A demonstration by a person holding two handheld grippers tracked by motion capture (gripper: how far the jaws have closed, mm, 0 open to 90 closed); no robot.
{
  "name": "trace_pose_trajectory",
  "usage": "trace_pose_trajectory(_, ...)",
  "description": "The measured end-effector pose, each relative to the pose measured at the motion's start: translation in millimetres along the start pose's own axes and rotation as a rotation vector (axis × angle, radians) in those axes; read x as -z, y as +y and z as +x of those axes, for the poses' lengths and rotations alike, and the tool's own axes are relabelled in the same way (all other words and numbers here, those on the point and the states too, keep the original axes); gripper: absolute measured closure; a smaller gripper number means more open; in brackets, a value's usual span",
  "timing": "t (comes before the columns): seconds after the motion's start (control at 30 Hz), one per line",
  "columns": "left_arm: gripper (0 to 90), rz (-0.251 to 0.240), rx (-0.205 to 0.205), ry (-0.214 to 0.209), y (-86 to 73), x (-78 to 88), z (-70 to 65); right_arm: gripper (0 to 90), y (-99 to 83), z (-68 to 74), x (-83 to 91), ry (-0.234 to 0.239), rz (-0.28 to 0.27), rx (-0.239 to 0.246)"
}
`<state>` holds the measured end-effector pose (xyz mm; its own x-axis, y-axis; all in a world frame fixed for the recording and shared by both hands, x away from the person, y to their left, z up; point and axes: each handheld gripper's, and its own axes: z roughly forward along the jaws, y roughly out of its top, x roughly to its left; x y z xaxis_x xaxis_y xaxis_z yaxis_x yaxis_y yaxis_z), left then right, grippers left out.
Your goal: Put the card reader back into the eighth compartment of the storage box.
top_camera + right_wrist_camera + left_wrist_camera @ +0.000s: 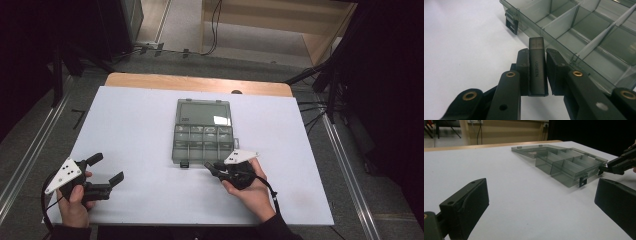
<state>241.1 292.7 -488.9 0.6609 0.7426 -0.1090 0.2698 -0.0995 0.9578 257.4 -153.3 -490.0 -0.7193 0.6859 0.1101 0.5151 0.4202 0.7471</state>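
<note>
A small dark adapter (537,65), its brand lettering running along its side, sits pinched between the jaws of my right gripper (537,72), its capped end pointing at the near wall of the clear compartment box (584,32). The pads press on both of its long sides, so I read the grip as firm. From the high view, my right gripper (216,169) is at the box's (203,131) front right corner, just outside the rim, above the white table (140,135).

The box lies open, its lid folded back flat on the far side, and its black latch (512,23) hangs at the front edge. The compartments I can see look empty, though glare on the plastic hides part of them.

My left gripper (105,171) rests low on the table's left side, well apart from the box, its jaws spread wide with nothing between them. From its own view the box (571,165) stands ahead to the right, and my right gripper (621,162) meets it at the front edge.

As I judge it, the pick-up is done and the lid is already out of the way. What is left is to carry the adapter over the wall, lower it into a compartment and let go; closing and latching the lid may follow.
</note>
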Motion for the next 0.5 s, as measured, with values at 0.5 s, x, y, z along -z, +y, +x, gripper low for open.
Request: trace_pose_trajectory(0.5,0.0,-0.003,-0.002,0.002,0.2,0.3,-0.2,72.0,2.1,-1.5,5.6,-0.002,-0.013,0.001)
